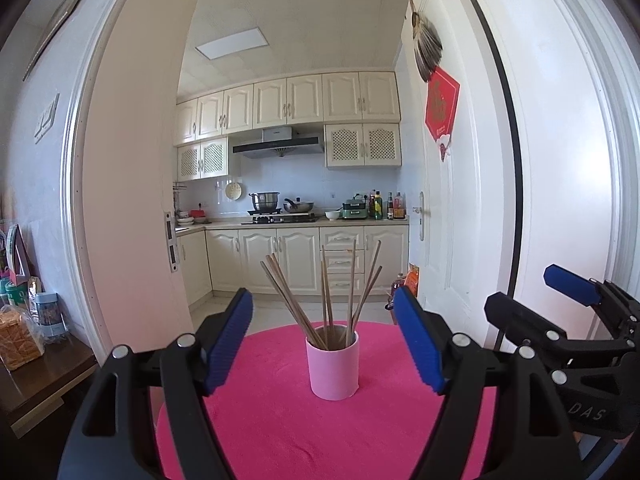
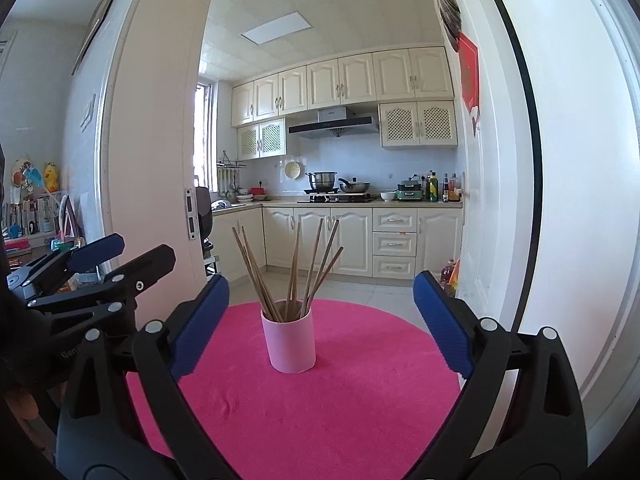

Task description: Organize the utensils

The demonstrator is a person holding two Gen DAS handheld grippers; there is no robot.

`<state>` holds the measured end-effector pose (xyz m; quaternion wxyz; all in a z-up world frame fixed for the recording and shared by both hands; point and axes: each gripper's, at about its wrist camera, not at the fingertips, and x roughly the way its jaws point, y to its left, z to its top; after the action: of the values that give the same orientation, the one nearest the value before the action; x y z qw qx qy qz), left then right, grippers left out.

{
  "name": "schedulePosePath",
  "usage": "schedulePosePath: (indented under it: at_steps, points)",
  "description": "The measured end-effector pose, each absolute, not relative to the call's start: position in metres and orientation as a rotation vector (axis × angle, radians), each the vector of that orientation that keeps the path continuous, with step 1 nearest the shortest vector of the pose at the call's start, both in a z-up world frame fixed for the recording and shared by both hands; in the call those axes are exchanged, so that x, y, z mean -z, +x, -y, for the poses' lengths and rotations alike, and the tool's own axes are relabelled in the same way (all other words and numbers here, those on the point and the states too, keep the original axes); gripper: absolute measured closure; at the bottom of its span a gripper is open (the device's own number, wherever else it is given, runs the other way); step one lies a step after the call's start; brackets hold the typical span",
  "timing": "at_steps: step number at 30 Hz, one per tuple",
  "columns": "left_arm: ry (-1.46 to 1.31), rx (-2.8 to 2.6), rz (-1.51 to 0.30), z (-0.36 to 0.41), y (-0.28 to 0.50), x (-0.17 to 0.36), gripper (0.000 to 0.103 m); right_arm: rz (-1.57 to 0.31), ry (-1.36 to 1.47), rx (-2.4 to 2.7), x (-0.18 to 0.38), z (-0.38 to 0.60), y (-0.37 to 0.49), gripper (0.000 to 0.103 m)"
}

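Currently: chopsticks [image 1: 326, 304] upright in cup [image 1: 333, 364], mid-mat [image 1: 260, 420], far edge close behind. Left gripper [image 1: 326, 340] and right gripper [image 2: 320, 320]: jaws spread, empty, apart from cup. Judgement: sorting looks finished; keep clear, avoid tipping.

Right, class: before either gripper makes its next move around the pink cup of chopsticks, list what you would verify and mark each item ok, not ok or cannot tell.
1. Pink cup upright on the pink cloth: ok.
2. Chopsticks all standing in the cup: ok.
3. Left gripper jaws open, empty: ok.
4. Right gripper jaws open, empty: ok.
5. Loose utensils left on the cloth: none seen, ok.
6. Cup's steadiness: cannot tell.
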<state>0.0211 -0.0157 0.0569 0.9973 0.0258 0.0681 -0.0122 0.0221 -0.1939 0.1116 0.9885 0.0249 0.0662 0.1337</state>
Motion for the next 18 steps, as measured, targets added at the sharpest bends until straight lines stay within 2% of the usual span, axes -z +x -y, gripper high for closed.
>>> schedulePosePath:
  at_steps: [18]
  points:
    - [0.047, 0.041, -0.126, 0.0214, 0.0259, -0.0549, 0.031, -0.122, 0.038, -0.241, -0.1116, 0.1963, 0.0163, 0.011]
